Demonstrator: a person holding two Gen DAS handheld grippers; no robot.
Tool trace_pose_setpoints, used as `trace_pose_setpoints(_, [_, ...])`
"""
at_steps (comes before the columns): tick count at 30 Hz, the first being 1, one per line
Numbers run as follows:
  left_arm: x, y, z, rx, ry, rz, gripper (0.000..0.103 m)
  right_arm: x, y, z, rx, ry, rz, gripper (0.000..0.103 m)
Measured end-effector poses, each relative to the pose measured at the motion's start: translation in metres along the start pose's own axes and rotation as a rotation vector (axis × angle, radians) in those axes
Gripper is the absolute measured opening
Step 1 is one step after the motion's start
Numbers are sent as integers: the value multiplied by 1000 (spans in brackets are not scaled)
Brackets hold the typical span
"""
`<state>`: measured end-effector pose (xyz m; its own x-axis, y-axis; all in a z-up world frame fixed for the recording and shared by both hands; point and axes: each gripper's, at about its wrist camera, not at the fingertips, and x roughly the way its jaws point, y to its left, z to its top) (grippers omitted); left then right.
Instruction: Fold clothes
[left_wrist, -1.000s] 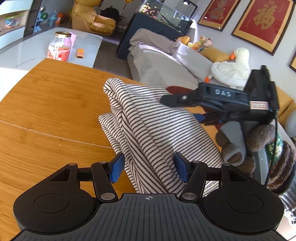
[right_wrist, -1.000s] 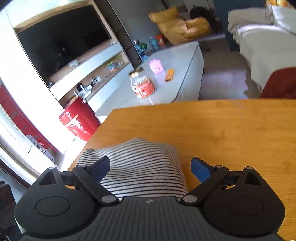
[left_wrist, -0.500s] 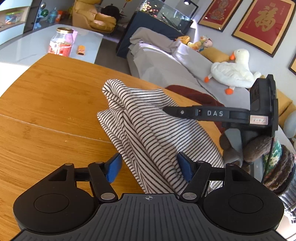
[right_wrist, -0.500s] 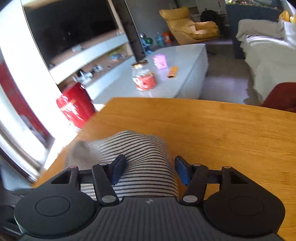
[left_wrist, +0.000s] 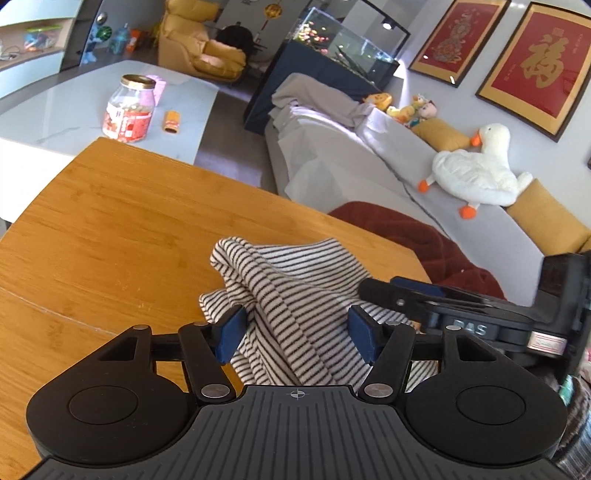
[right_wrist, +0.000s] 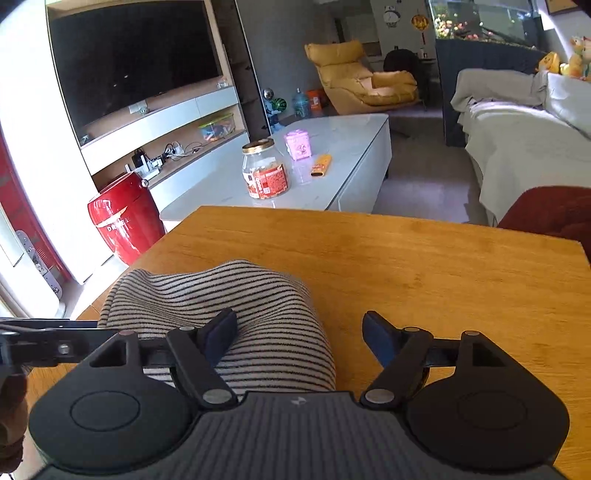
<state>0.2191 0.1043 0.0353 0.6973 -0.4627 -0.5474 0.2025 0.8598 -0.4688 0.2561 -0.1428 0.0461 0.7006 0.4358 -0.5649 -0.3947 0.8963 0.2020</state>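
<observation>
- The wooden table (left_wrist: 110, 229) takes up the near half of both views. In the right wrist view its far edge runs straight across, and its right corner (right_wrist: 576, 247) falls away to floor.
- The widest bare wood is to the right of the garment in the right wrist view (right_wrist: 461, 295), and to the left and far side of it in the left wrist view.
- A seam line crosses the table's near-left part in the left wrist view.
- The striped garment (left_wrist: 295, 295) lies bunched on the table in loose ridges, not flat. In the right wrist view (right_wrist: 221, 295) it sits by the table's left edge, and its left side seems to reach that edge.
- A dark red cloth (left_wrist: 424, 236) lies just past the table's far-right edge.
- The left gripper (left_wrist: 297, 334) has its jaws spread fairly wide, with a thick fold of the garment running between the blue pads (left_wrist: 231, 334); whether the pads press it I cannot tell.
- The right gripper (right_wrist: 299, 338) is spread wide. Its left pad (right_wrist: 219, 338) is over the cloth; its right pad is over bare wood, clear of the fabric.
- In the left wrist view, the right gripper's finger (left_wrist: 424, 299) reaches in from the right over the garment's right side.
- Beyond the far edge, a jar (right_wrist: 264, 173) stands on a white low table (right_wrist: 351, 155), well apart.
</observation>
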Motion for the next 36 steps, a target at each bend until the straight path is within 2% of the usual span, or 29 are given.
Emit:
trace_pose_setpoints(3, [-1,-7,4,32,-40,-28,65,-28,9,-5,-36,-55,13,76])
trace_pose_setpoints(6, [-9,-8,8,11,-87,-40,64,-41,17,-19,-88,-33,4,83])
trace_pose_setpoints(9, [-8,-15,1,43,-57,-16,64,-34,29,-43,-189,8,-70,85])
trace_pose_setpoints(14, [-7,-25,-12,95,-6,23,65,-33,32,-48,-173,0,-76,87])
trace_pose_setpoints(19, [0,-28,-24,138,44,69,65,-35,23,-44,-124,55,-29,103])
trace_pose_setpoints(22, [4,-15,-25,83,65,31,65,-43,16,-42,-65,74,53,103])
trace_pose_setpoints(26, [7,-7,-26,65,69,9,65,-45,-7,-22,103,40,150,103])
trace_pose_setpoints(29, [7,-2,-27,52,70,-7,65,-30,-22,-10,184,43,154,103])
trace_pose_setpoints(31, [8,1,-27,41,73,-17,65,-9,-25,-10,211,107,115,103])
trace_pose_setpoints(32, [8,3,-27,37,74,-21,65,0,-26,-12,230,142,124,102])
trace_pose_setpoints(34, [9,4,-28,40,73,-19,65,14,-25,-16,276,197,181,89])
trace_pose_setpoints(36, [9,6,-28,31,69,-24,65,8,-17,-16,247,149,207,85])
